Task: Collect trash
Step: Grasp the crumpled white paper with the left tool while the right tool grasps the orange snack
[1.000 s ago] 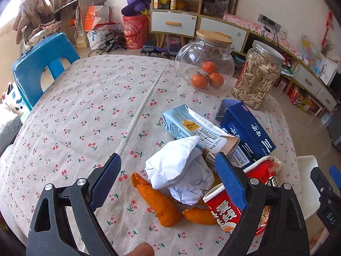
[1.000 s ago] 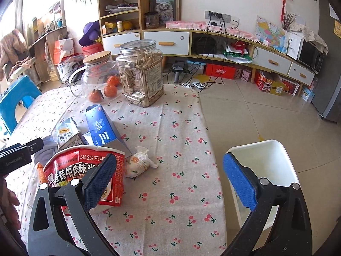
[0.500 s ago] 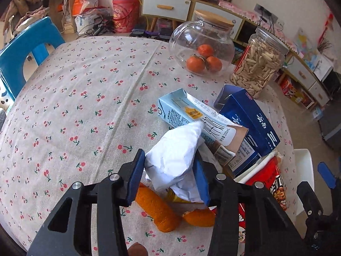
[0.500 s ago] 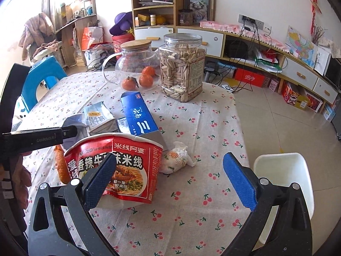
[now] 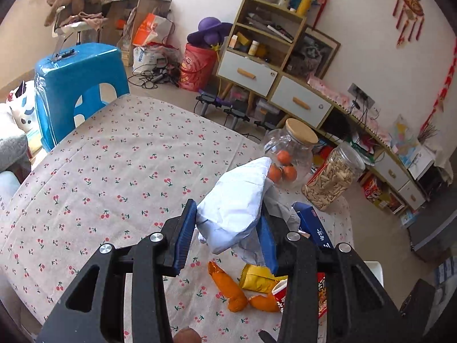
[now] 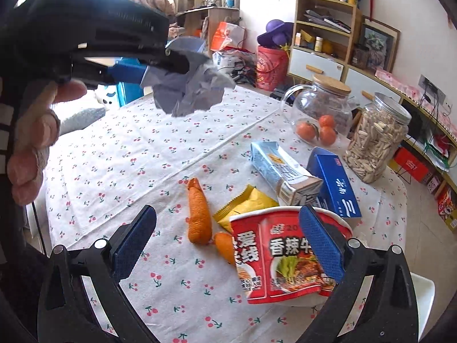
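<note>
My left gripper point(image 5: 227, 235), clenched on crumpled paper point(image 5: 237, 200), lifts it off the bench point(image 5: 114, 171); right gripper point(image 6: 228, 245), released, next takes the noodle cup point(image 6: 285, 254) at 3 o'clock.

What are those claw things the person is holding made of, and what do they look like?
Each gripper is a black plastic claw, the left gripper and right gripper alike: two angular black arms with triangular cut-outs and silver bolts, ending in flat fingers faced with textured blue pads. No cables show.

A tabletop point(image 6: 120, 154) covered in cream cloth with red cherries is seen; white crumpled paper point(image 5: 237, 200), orange peels point(image 6: 198, 214), a yellow wrapper point(image 6: 248, 203), a red noodle cup point(image 6: 282, 254) and a blue box point(image 6: 337, 183) are shown.
</note>
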`<state>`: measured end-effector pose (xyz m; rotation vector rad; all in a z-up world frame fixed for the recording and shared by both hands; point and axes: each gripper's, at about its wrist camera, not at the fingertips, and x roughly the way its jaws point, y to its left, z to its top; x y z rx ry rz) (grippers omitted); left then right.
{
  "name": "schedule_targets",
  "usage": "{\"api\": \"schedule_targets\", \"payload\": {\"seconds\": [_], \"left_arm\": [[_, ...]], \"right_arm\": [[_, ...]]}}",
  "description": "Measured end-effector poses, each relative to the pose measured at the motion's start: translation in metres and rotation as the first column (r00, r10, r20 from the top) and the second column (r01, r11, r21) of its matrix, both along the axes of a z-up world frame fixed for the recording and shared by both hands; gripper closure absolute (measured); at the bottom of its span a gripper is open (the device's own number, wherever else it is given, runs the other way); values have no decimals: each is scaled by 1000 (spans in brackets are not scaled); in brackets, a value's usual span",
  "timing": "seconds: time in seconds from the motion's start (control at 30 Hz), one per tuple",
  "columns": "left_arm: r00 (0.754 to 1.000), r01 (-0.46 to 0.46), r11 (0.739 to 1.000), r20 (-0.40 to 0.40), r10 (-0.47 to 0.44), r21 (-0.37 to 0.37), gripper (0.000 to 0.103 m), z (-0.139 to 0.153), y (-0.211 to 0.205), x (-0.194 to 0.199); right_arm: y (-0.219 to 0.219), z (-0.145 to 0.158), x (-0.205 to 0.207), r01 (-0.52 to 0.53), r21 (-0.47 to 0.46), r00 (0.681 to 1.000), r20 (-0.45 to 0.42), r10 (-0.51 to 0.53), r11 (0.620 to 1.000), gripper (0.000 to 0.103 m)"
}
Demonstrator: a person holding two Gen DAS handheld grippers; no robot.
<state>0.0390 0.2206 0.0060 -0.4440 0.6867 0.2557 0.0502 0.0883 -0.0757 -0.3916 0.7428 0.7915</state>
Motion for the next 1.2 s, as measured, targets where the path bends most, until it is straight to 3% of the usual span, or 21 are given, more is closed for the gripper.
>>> {"api": "schedule_targets", "payload": {"seconds": [0.13,0.27,0.43,0.5,0.57,0.63,0.9,1.2], "left_arm": [[996,-73,997,53,72,21,61,18,24,-15],[988,-130,991,74,133,-39,61,23,54,-24],[986,-149,984,65,155,-94,61,21,72,-28],[986,-149,984,57,155,-100,61,20,73,-29],[986,-152,983,50,157,-101,61,18,75,-30],[986,-158,982,42,162,-99,61,17,76,-30],[989,-145,986,15,146,-81,61,10,64,-24],[995,-92,996,32,92,-17,61,4,22,-16]], "right_arm": [[43,-15,3,-64,-84,997,-48,60,994,7],[69,-33,10,-106,-191,992,-92,89,976,14],[84,-60,26,-130,-288,981,-173,82,949,36],[85,-68,29,-128,-302,978,-194,70,945,59],[81,-66,31,-114,-258,976,-211,59,960,79],[74,-61,35,-83,-218,974,-224,33,972,86],[36,-20,34,46,-44,986,-161,-52,998,90],[-20,31,30,207,120,978,-20,-207,971,90]]}}
